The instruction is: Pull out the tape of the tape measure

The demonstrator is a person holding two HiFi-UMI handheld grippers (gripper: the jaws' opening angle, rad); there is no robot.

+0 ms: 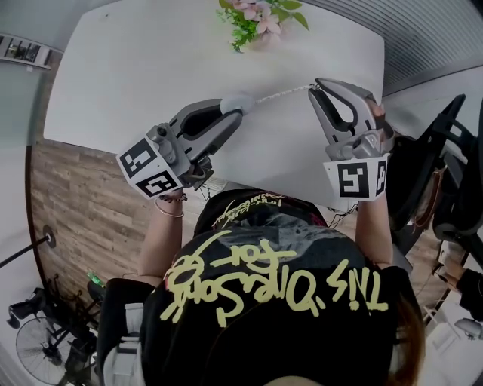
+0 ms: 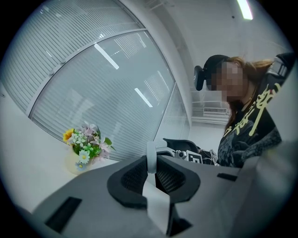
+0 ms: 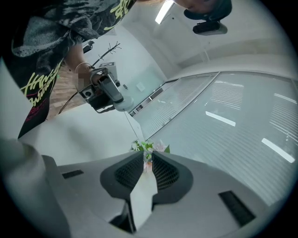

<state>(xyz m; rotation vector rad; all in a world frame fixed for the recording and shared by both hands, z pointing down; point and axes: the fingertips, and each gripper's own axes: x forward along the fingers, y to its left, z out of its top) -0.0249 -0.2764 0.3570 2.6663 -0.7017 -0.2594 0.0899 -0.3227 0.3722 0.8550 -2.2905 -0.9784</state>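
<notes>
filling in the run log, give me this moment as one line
left gripper: shut on tape measure | right gripper: shut on tape end | tape: stretched between them over table

We see a bright room with soft, even light from long lamps (image 2: 245, 8) on the ceiling. Their glow makes white stripes of glare on the blinds (image 2: 107, 58), while the white table (image 1: 136, 75) looks pale and holds only faint shadows. All our pictures bend like a fish's eye, so straight lines curve near the edges, and both gripper views sit in a round frame with black corners. The flowers (image 2: 86, 145) look a little soft, the thin tape (image 1: 283, 93) looks fuzzy, and whatever is closest to the lens is blurry.
</notes>
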